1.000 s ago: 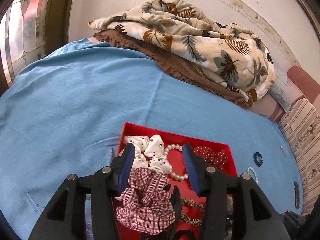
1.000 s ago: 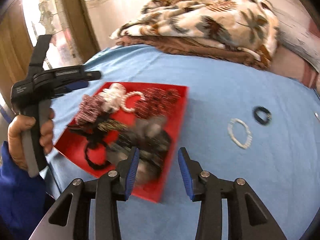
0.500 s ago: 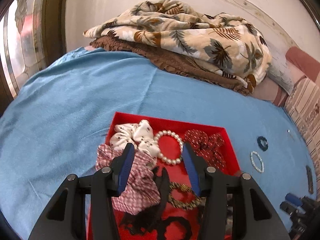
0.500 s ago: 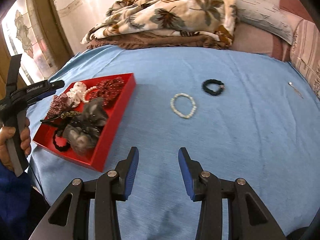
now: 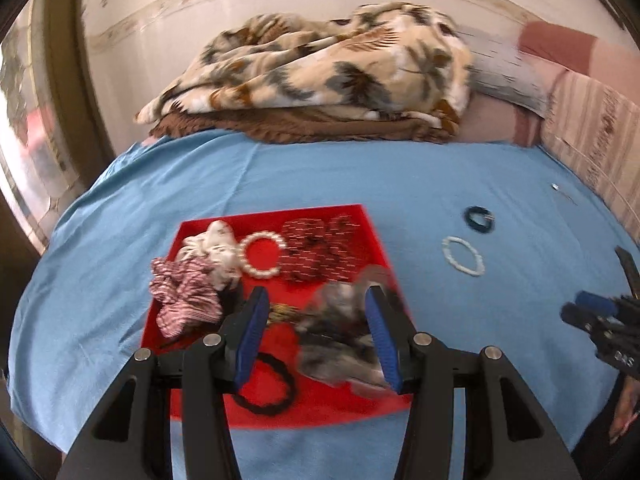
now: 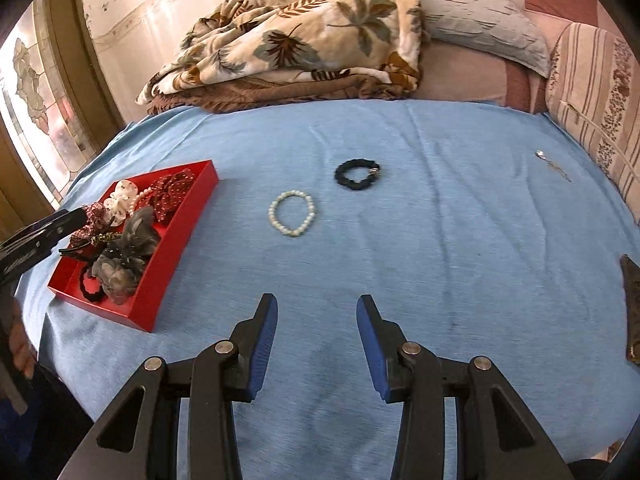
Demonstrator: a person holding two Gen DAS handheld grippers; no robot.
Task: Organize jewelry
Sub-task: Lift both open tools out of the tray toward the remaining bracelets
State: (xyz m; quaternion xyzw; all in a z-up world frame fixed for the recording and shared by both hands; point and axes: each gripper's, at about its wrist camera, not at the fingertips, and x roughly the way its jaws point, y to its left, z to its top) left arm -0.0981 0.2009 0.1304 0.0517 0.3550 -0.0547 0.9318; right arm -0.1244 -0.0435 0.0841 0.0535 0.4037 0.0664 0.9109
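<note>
A red tray (image 5: 320, 406) on the blue bedsheet holds several scrunchies, a pearl bracelet (image 5: 262, 272), a grey scrunchie (image 5: 340, 340) and a black hair tie (image 5: 266, 400). My left gripper (image 5: 317, 296) hovers open over the tray's near half with nothing held. On the sheet right of the tray (image 6: 172, 240) lie a white bead bracelet (image 6: 294, 233) and a black scrunchie (image 6: 346, 182). My right gripper (image 6: 317, 304) stands open and empty above bare sheet, nearer than the bead bracelet. The left view shows the same bracelet (image 5: 476, 270) and scrunchie (image 5: 472, 222).
A leaf-print blanket (image 6: 312, 40) is heaped on brown cloth at the bed's far side, with pillows (image 6: 488, 28) to the right. A small silver piece (image 6: 554, 164) lies far right. A brown patterned item (image 6: 634, 308) sits at the right edge. A stained-glass window (image 6: 32, 92) is on the left.
My left gripper pulled back and swung right, so the whole tray now shows. My right gripper swung right, from over the tray to the bare sheet facing the bead bracelet.
</note>
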